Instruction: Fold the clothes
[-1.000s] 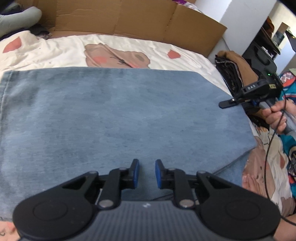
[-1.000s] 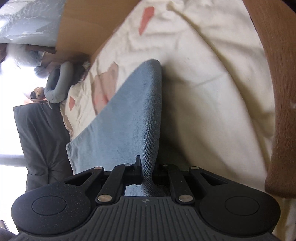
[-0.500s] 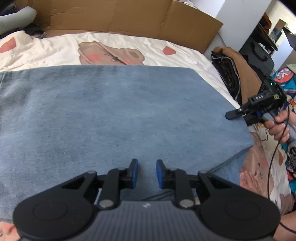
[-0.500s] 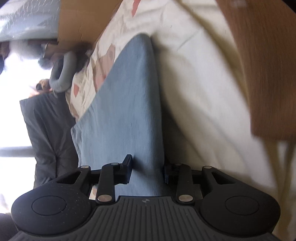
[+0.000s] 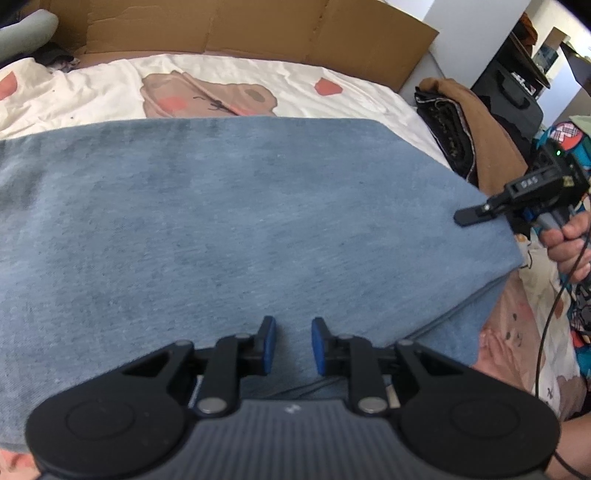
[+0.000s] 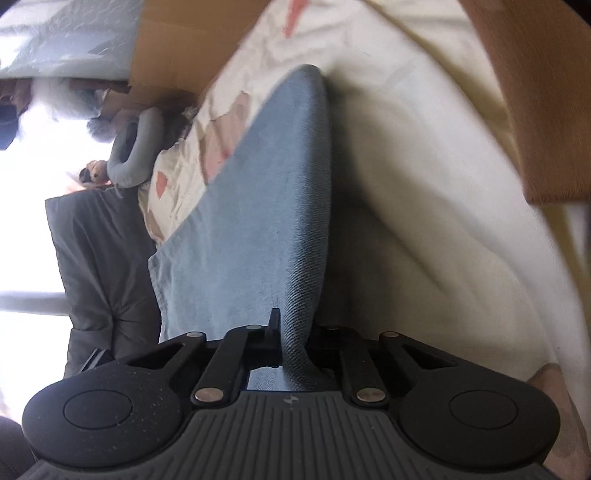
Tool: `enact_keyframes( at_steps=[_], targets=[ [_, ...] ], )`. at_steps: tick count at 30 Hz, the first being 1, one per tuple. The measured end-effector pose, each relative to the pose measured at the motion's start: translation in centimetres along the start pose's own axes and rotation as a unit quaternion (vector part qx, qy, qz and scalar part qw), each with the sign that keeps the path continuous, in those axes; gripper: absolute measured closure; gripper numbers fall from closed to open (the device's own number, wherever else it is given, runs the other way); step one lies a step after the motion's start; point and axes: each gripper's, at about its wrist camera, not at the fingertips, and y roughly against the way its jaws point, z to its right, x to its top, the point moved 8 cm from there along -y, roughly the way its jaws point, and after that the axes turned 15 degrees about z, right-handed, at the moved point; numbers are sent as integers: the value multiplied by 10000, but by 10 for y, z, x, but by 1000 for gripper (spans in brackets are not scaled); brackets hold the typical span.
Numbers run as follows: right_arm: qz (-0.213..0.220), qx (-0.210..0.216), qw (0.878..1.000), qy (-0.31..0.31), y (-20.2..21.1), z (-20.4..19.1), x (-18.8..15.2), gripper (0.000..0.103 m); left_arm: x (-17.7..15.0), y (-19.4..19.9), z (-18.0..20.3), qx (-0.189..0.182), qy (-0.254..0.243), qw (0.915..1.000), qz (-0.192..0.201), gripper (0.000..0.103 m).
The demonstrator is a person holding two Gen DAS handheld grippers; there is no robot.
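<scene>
The left wrist camera sits close above the blue denim garment [image 5: 240,221], looking steeply down toward the cardboard [image 5: 258,29] at 12 o'clock, the right gripper [image 5: 469,216] at 3 o'clock. The right wrist camera, rolled sideways, skims low along the garment's folded edge [image 6: 295,221] across the bed sheet [image 6: 424,184]. Both views share garment, sheet and cardboard.

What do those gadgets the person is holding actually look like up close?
Each hand-held gripper is matte black plastic with a ribbed grey body, two round discs at the sides and silver pivot pins. The left hand-held gripper has blue pads on its fingers. The right hand-held gripper carries a small white-lettered label, a green light and a thin black cable.
</scene>
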Motion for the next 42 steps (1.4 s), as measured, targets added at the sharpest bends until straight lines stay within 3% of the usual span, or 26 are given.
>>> enact_keyframes(
  at_steps=[14,22,28,30,34,38,42],
  targets=[
    [282,-80,9991,298,36,-39,30,98,14,4,12,-327,-39,9994,102,81],
    [335,-359,9985,262,58,-36,29,98,-4,-5,35,-626,-158,9978,-135,82],
    [290,-638,9970,321,58,-39,20,98,-13,-10,39,-594,-174,9977,-276,94],
    [248,-702,9967,331,57,-43,19,98,-18,-15,41,-578,-179,9973,-410,102],
    [209,-782,9954,517,53,-57,14,98,-23,-24,40,-533,-20,9975,-456,101],
    [257,-810,9948,555,51,-65,13,98,-23,-23,43,-546,-197,9972,-476,101],
    [302,-861,9944,541,52,-65,12,98,-26,-22,45,-622,-107,9955,-707,101]
  ],
)
